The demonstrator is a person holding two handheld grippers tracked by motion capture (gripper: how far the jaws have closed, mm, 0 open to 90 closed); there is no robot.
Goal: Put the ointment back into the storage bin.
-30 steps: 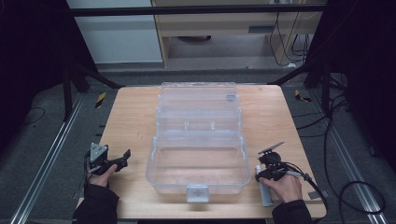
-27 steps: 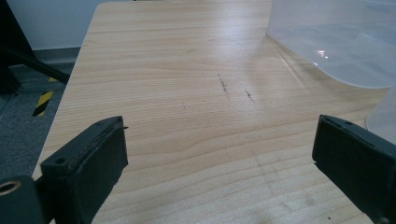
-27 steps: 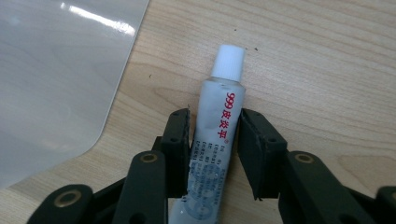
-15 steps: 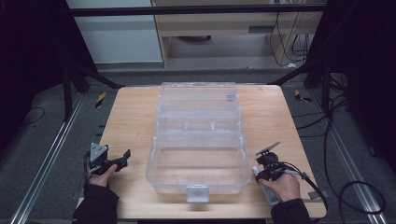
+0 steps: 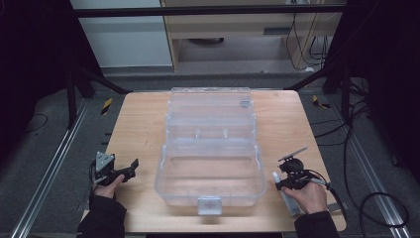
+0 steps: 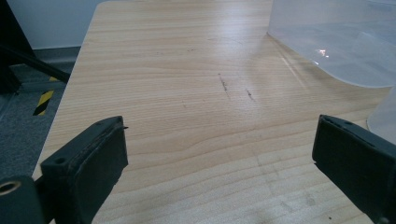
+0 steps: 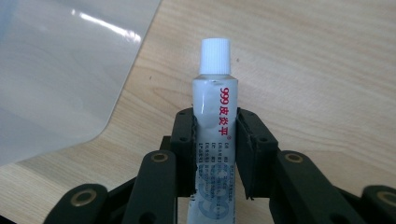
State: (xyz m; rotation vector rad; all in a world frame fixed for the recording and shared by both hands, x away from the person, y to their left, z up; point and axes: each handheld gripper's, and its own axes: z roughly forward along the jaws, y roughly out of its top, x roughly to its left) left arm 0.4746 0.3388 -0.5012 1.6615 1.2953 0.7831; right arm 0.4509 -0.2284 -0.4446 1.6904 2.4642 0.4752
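Clear plastic organizer box (image 5: 210, 144) sits open mid-table (image 5: 138, 124), latch side toward the person. Right tool (image 5: 280, 182) is just right of the box's near corner, jaws clamped on a white ointment tube (image 7: 214, 121), cap pointing forward. Left tool (image 5: 130, 166) is left of the box, jaws spread wide, holding nothing, over bare wood.

Tube's (image 7: 214, 140) lower end cut off by the frame's bottom edge, its small print too blurred to read, box (image 6: 336, 37) cropped at the left gripper view's right edge.
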